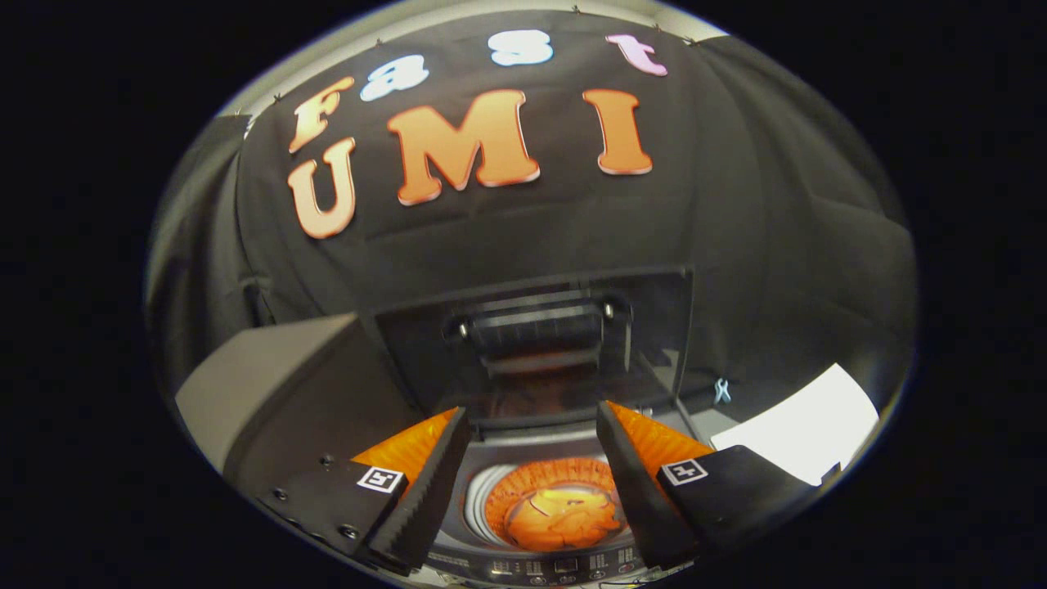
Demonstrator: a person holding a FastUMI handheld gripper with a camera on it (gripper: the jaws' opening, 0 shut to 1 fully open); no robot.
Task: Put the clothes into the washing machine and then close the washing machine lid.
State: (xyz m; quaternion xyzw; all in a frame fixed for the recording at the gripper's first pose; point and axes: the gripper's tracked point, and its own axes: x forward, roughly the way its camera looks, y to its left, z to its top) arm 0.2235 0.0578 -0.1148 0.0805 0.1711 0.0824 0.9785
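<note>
Fingers (532, 474) are spread, nothing held; lid (536, 343) is upright, so its top edge should be hooked and pulled down over drum (556, 507).

Clothes (560, 517) in the washing machine drum (491, 499), between the parted fingers (425, 483); raised lid (536, 343) beyond.
</note>
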